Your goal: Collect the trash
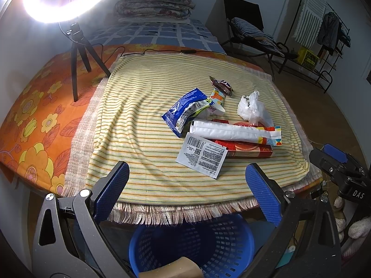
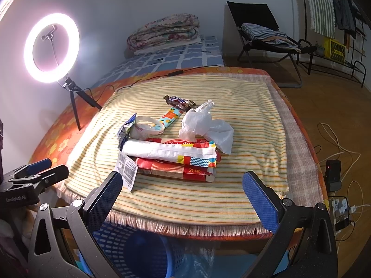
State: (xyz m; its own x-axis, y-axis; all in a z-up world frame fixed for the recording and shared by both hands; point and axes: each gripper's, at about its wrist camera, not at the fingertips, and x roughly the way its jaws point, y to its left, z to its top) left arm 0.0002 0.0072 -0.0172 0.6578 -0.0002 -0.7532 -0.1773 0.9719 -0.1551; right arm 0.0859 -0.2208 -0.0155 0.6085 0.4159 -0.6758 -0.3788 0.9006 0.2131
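**Litter piled on the striped cloth, both grippers empty**

Only the left wrist view shows a tan object inside the blue perforated plastic basket (image 1: pixel 192 243). Left gripper (image 1: pixel 189 185) and right gripper (image 2: pixel 183 192) hover spread wide before the wrapper pile (image 2: pixel 171 148).

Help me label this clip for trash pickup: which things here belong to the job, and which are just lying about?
Belongs to the job:
blue wrapper
chocolate wrapper
crumpled white bag
long white pouch
red box
barcode sachet
blue basket

Lying about:
ring light
folded quilt
folding chair
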